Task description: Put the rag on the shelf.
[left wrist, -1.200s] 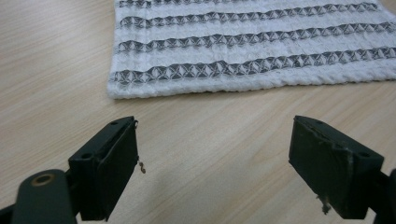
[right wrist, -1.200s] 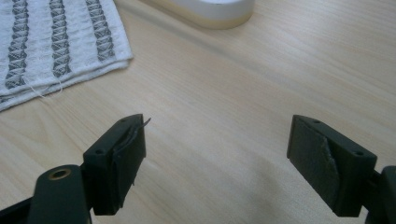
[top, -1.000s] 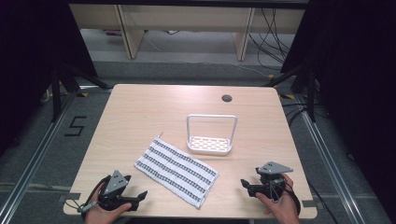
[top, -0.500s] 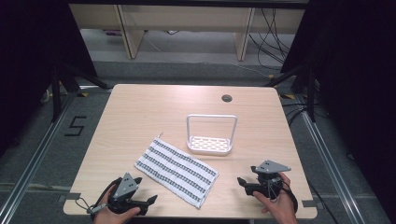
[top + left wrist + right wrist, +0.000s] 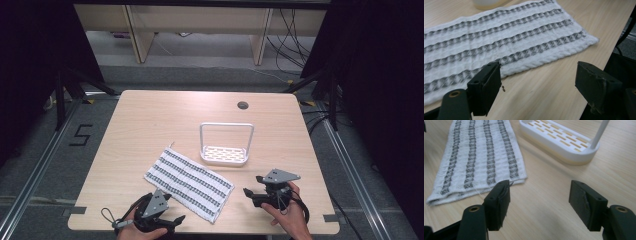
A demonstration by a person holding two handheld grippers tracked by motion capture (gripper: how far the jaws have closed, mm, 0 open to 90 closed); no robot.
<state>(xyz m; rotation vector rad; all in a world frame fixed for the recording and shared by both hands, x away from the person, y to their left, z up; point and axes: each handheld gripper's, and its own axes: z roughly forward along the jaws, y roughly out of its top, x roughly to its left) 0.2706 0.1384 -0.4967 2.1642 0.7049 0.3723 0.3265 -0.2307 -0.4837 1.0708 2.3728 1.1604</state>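
A white towel with grey stripes lies flat and slanted on the front half of the table. My left gripper sits at the front edge beside the towel's near long edge. In the left gripper view the jaws of my left gripper are open over bare wood, with the towel just beyond them. My right gripper points left at the towel's right end. The right gripper view has my right gripper open just short of the towel. Both pairs of jaws have just been closing a little, with nothing between them.
A white slotted rack with a tall hoop handle stands just behind the towel's right end, and the rack is close ahead in the right gripper view. A round cable hole marks the far side of the wooden table.
The left hand has slid right along the front edge toward the towel. The right hand has shifted a little left toward the towel's end. Both pairs of jaws look slightly narrower.
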